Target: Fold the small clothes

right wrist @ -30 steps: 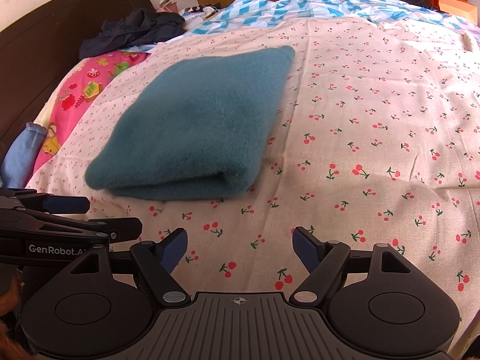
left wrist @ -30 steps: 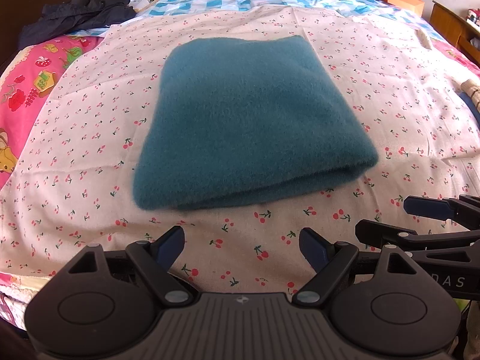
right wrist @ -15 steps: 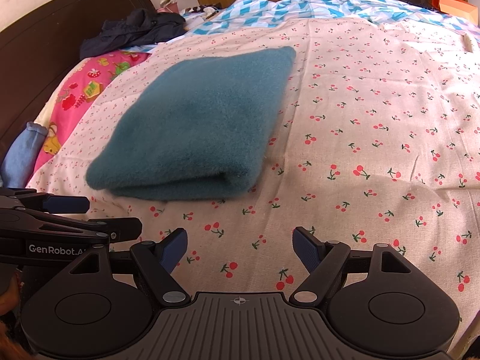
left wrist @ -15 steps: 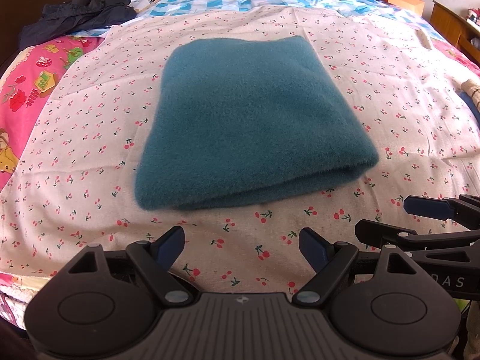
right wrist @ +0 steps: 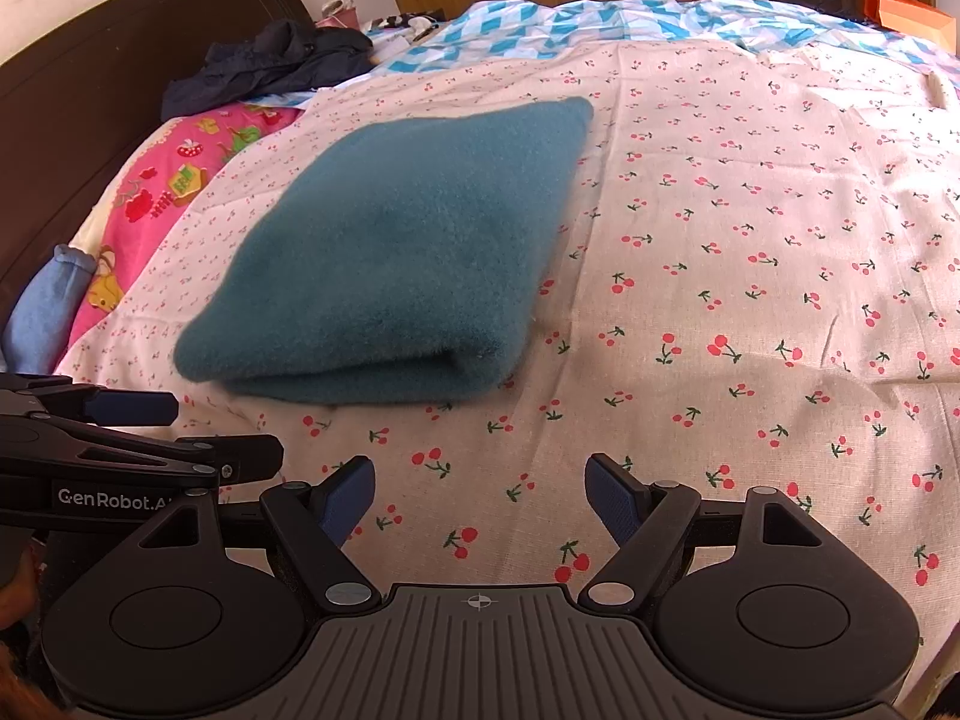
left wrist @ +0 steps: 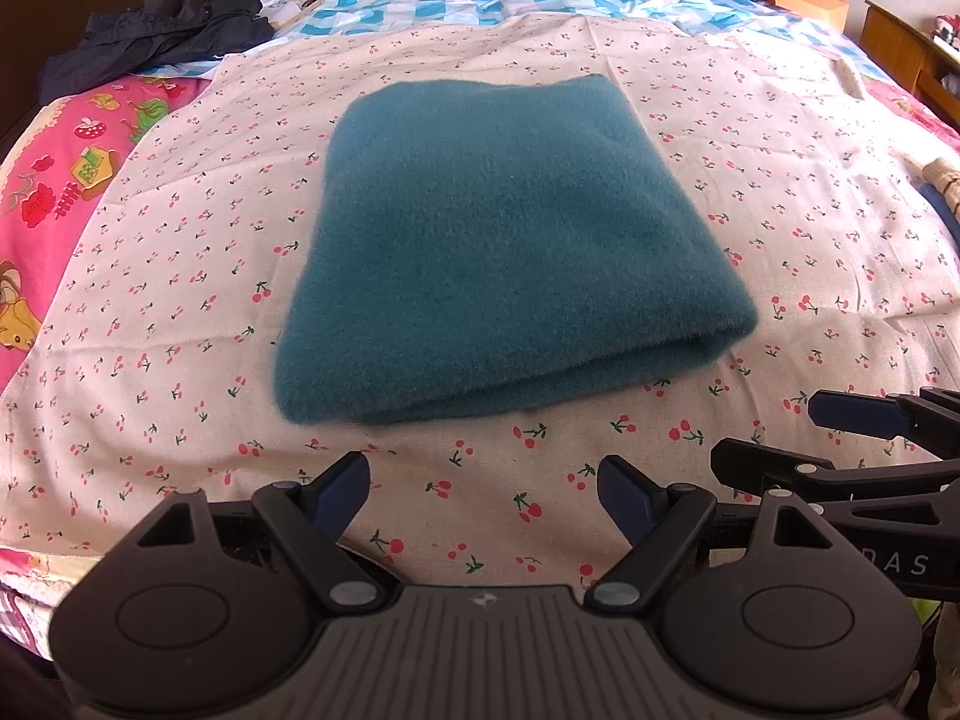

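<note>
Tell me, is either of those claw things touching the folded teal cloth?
Apart. In both wrist views, cherry-print sheet shows between the open left gripper, right gripper and the teal cloth.

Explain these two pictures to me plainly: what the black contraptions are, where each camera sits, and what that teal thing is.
No robot here: a person holds a two-finger gripper in each hand, each carrying a fisheye camera looking forward along its fingers. One picture comes from the left gripper, the other from the right gripper; each also glimpses its partner at the edge. Both are open and hold nothing. Ahead, a folded teal fleece garment lies on a cherry-print sheet spread over a bed. A dark jacket sits near the headboard.
</note>
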